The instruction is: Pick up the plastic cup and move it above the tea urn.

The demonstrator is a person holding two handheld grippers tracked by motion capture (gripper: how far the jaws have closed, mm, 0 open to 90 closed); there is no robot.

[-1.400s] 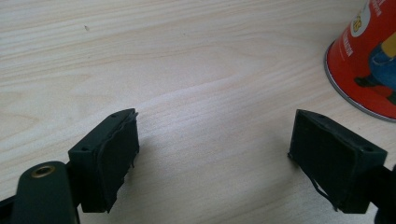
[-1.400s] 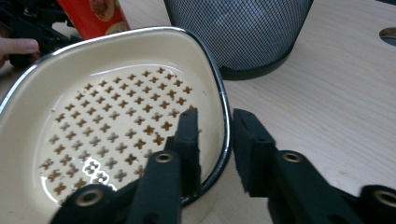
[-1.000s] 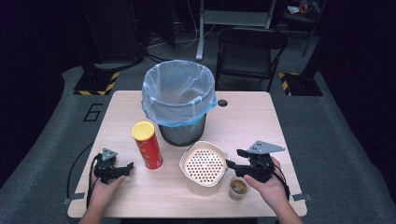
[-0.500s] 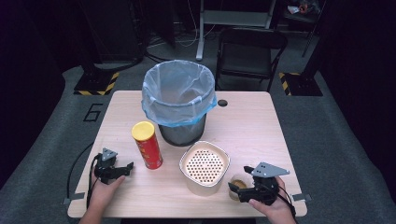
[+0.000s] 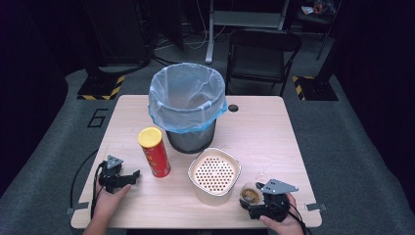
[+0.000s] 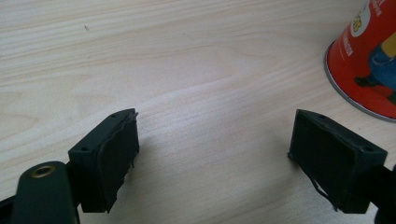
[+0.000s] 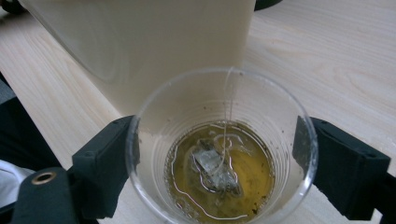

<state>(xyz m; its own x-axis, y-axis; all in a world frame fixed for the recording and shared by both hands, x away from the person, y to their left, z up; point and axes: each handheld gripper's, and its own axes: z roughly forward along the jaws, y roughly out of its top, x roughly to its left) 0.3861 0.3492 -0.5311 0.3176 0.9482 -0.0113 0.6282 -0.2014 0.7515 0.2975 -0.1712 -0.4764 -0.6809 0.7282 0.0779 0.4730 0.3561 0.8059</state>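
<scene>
A clear plastic cup (image 7: 219, 154) holds yellowish tea and a wet tea bag with its string up the wall. It stands near the table's front edge, right of a cream tub (image 5: 214, 175) with a perforated insert. My right gripper (image 7: 215, 154) is open, one jaw on each side of the cup and close against its wall. From above, the right gripper (image 5: 250, 201) sits just behind the cup (image 5: 250, 195). At front left my left gripper (image 5: 128, 177) lies open on the bare wood, nothing between its jaws (image 6: 214, 149). A red can (image 5: 154, 152) with a yellow lid stands to its right.
A dark waste bin (image 5: 188, 105) lined with a pale blue bag stands at the table's middle back. The cream tub's wall (image 7: 140, 46) rises directly beyond the cup. A dark chair (image 5: 262, 54) stands behind the table. The red can's base (image 6: 369, 60) is near the left gripper.
My right gripper has dropped from beside the tub toward the front edge and now has the cup between its jaws. The left gripper has stayed put.
</scene>
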